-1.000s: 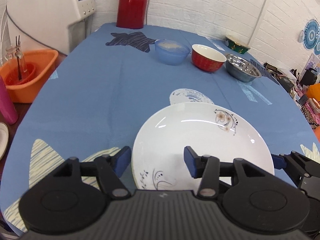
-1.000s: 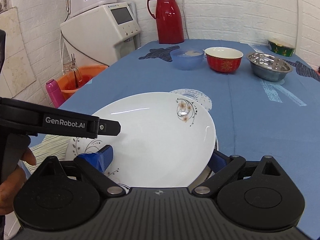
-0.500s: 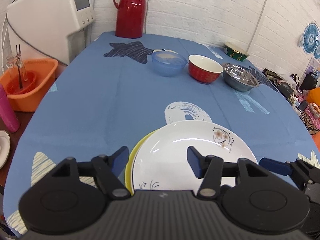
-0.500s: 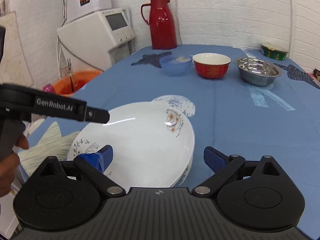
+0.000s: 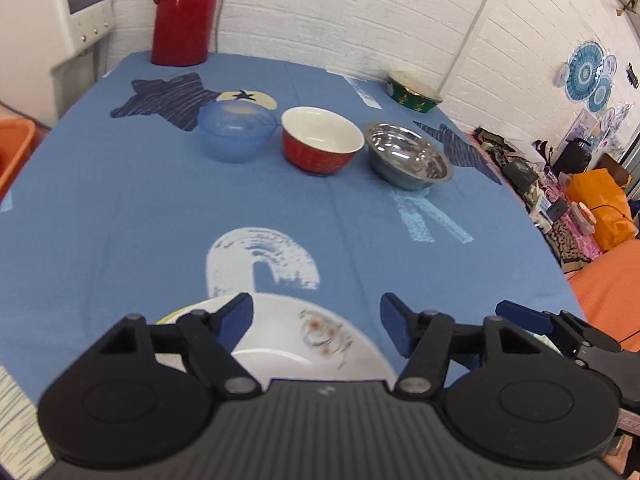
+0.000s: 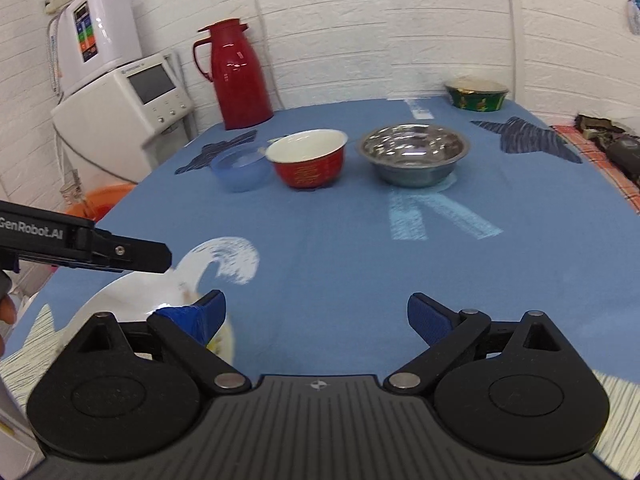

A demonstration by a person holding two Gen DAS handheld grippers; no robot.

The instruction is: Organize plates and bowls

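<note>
A white plate (image 5: 296, 340) with a brown floral sprig lies flat at the near edge of the desk (image 5: 120, 216), right side up, on top of a yellow-rimmed plate (image 5: 170, 317) of which only a sliver shows at its left. Being round, it has no long axis; the floral mark sits on the far-right part of its face.

The left claw (image 5: 316, 318) hangs just above this plate with its blue-padded fingers spread and nothing between them. The right claw (image 6: 316, 312) is also spread wide and empty, over bare cloth just to the right of the plate (image 6: 132, 300); its left pad overlaps the plate's rim in the view, and contact cannot be told.

Farther back three bowls stand upright in a row, close together: a translucent blue plastic bowl (image 5: 237, 131), a red bowl (image 5: 322, 144) glazed white inside, and a shiny steel bowl (image 5: 408, 156). A dark green bowl (image 5: 414, 92) with gold trim sits well behind them near the white brick wall, and a glossy red thermos jug (image 5: 182, 12) stands at the far left corner. Open blue cloth printed with a white arch and dark stars lies between plate and bowls.
</note>
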